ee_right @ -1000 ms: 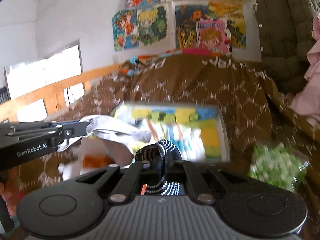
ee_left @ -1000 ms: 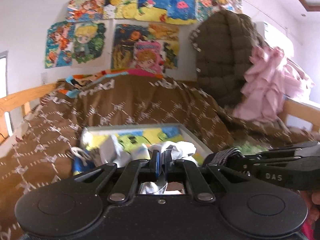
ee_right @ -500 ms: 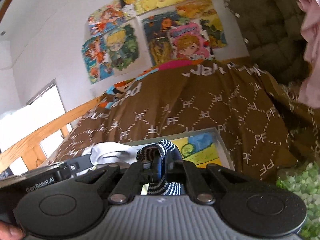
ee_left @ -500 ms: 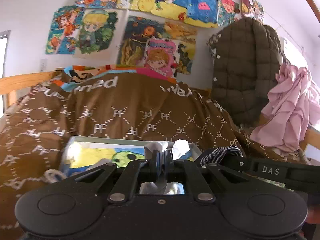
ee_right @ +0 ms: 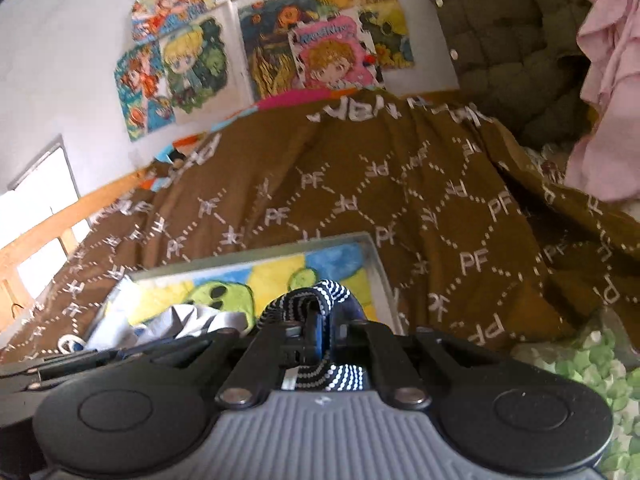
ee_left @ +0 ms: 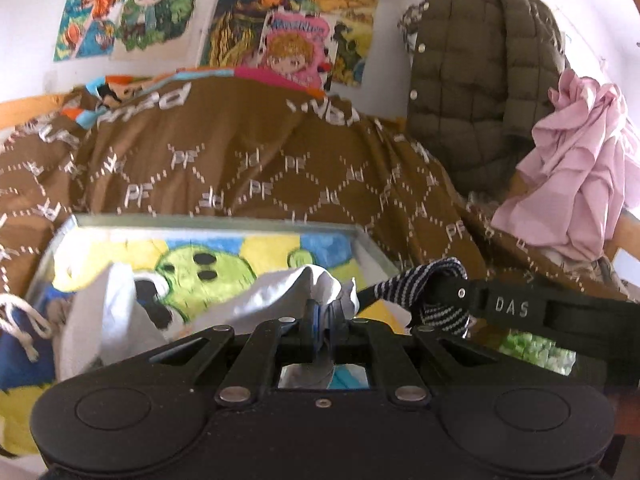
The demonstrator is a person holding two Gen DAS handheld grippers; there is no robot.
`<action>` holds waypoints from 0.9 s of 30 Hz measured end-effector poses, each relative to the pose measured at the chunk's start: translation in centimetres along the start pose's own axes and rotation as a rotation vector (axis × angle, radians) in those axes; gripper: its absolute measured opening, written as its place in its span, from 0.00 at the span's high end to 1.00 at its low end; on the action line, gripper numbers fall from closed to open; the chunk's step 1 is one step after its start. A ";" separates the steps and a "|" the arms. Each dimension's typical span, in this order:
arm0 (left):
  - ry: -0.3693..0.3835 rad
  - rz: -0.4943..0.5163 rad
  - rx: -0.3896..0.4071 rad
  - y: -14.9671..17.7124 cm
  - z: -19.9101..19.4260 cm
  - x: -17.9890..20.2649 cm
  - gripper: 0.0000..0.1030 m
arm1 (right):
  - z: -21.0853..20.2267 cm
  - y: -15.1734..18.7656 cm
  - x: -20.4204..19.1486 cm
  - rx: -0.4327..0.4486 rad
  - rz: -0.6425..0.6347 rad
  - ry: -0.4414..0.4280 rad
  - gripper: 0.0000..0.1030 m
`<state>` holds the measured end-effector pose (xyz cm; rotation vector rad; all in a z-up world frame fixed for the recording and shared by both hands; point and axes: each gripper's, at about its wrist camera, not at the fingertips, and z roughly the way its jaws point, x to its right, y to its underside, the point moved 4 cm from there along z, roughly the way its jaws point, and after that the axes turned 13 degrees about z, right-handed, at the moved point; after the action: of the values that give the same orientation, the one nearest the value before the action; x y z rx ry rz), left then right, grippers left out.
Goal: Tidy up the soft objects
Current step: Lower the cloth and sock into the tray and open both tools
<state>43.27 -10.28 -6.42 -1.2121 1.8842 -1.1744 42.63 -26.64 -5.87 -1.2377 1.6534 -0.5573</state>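
Quite a bit is hidden here: each gripper's own black body fills the bottom of its view, so the lower parts of both cloths are cut off, and what lies under the heap in the tray can't be made out. The left gripper (ee_left: 320, 312) has its jaws pressed together, pinching a fold of the white cloth (ee_left: 280, 284), which bunches up right at the fingertips and drapes off to the left over the tray (ee_left: 216, 222). The right gripper (ee_right: 318, 322) is also clamped tight, pinching the navy-and-white striped cloth (ee_right: 308, 298), which loops up over its fingertips; the rest of it hangs down behind the jaws where only a patch shows. In the left view that same striped piece pokes out beside the right gripper's arm on the right, just next to the white one. Both cloths sit over the near end of the tray, which is lined with a bright mat showing green cartoon blobs on yellow and blue (ee_left: 208, 268). Count: two grippers, two cloths held, one tray. A white drawstring on something blue (ee_left: 20, 320) peeks in at the far left, cropped by the edge. The tray rests on a bed with a brown PF-print blanket (ee_left: 256, 168); a green fuzzy patch (ee_right: 600, 364) at the right is only half visible.
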 end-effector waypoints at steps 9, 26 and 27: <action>0.046 -0.059 -0.107 1.1 1.1 -0.1 0.94 | 0.1 0.3 -0.1 -0.041 -0.033 0.025 0.92; 0.022 -0.051 -0.179 1.0 -0.2 0.8 0.69 | -2.0 -1.1 1.3 -0.044 0.035 0.020 0.53; 0.017 -0.047 -0.180 0.9 -0.5 0.9 0.62 | -2.3 -1.2 1.3 -0.039 0.034 0.020 0.49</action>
<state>42.14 -10.76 -7.05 -1.3525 2.0192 -1.0608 41.16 -28.65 -4.42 -1.2335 1.7061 -0.5196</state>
